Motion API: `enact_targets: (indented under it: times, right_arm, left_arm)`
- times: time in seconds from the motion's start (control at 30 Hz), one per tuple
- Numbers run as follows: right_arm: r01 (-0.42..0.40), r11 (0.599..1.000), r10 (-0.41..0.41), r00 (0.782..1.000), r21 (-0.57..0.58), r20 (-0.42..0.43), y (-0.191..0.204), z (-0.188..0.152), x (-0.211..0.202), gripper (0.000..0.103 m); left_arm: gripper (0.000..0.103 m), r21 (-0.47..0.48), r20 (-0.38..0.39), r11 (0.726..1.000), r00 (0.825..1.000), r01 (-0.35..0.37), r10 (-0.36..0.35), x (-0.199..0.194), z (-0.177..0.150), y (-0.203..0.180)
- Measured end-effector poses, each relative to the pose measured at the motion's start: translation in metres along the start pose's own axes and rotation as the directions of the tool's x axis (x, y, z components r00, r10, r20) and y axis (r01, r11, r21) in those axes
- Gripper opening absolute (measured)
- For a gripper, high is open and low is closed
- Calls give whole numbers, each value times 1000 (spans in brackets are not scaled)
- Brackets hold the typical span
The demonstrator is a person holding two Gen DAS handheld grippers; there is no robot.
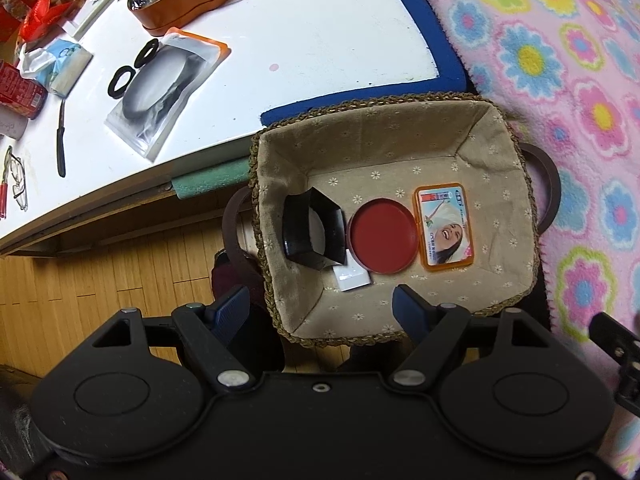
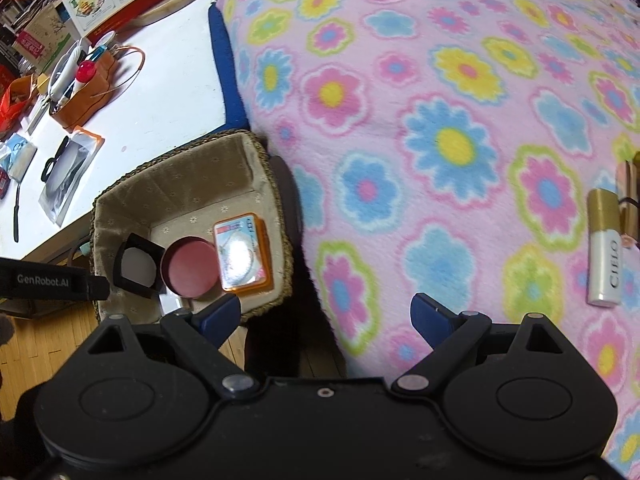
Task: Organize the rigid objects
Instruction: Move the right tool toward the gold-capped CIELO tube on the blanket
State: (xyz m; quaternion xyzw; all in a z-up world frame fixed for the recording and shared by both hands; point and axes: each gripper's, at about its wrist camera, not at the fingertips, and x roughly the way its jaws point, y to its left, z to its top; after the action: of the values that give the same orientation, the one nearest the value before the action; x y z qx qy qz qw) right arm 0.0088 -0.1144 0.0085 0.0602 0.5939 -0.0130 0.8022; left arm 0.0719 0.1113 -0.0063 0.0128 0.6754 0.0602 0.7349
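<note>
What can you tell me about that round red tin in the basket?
The round red tin is a shallow disc with a darker maroon rim, looking like smooth plastic or lacquer. It lies flat on the floor of the basket, between a black hexagonal box and an orange-edged case, partly overlapping a small white card. No gripper touches it.

white card (image 1: 352, 279): far part tucked under the black hexagonal box (image 1: 312, 232) and red round tin (image 1: 380, 240), ahead of the left tongs.
gold-capped tube (image 2: 604, 248): lettering blurred, right of the right tongs.
brown item (image 2: 630, 200): beyond the tube, cut by the frame edge, unidentifiable.
orange case (image 2: 242, 252): label lost in glare.
</note>
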Motion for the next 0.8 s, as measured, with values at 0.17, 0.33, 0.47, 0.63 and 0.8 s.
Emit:
enact_targets:
  times: [0.17,0.33,0.47,0.63,0.8]
  right_arm:
    - [3,1000,-3,1000,15,13,-14,-6,-10,93]
    - [19,999,-20,999,31,26,-30,-12,-19,94]
    - [41,998,-42,998,46,36,-47,-16,-25,96]
    - [76,995,-78,996,59,47,-69,-19,-33,97]
    - [94,993,-98,994,68,52,-91,-23,-41,97]
  left_arm:
    - [75,-5,0,1000,1000,-7,7,-1,0,1]
    - [75,5,-6,1000,1000,-7,7,-1,-1,-1]
    - [75,18,3,1000,1000,22,-22,-5,-4,-5]
    - [75,34,24,999,999,40,-41,-13,-8,-12]
    - [75,72,68,997,997,21,-26,-25,-15,-26]
